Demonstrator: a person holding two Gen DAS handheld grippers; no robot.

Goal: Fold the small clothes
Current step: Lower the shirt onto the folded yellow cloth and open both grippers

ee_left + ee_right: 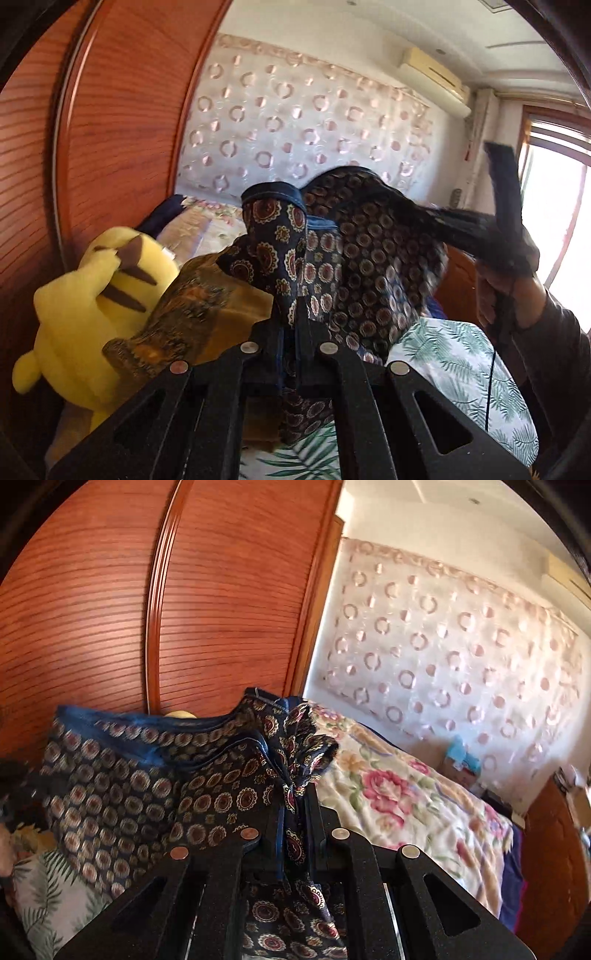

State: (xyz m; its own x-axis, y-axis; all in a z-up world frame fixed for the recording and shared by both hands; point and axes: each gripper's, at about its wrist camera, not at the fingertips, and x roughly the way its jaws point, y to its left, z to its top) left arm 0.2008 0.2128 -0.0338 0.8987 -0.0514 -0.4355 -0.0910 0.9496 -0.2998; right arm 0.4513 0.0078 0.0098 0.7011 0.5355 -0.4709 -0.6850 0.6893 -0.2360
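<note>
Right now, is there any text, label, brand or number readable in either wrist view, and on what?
None readable.
patterned garment, held by both grippers: medallion print only, no label showing.
yellow plush toy: no tag visible.
air conditioner: any marking too blurred.

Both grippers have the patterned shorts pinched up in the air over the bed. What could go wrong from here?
1. The patterned shorts look bunched and twisted at the right gripper, so a fold could set crooked.
2. The left gripper pinches only an edge; a tug might slip it free.
3. The yellow plush toy sits close and could be knocked.
</note>
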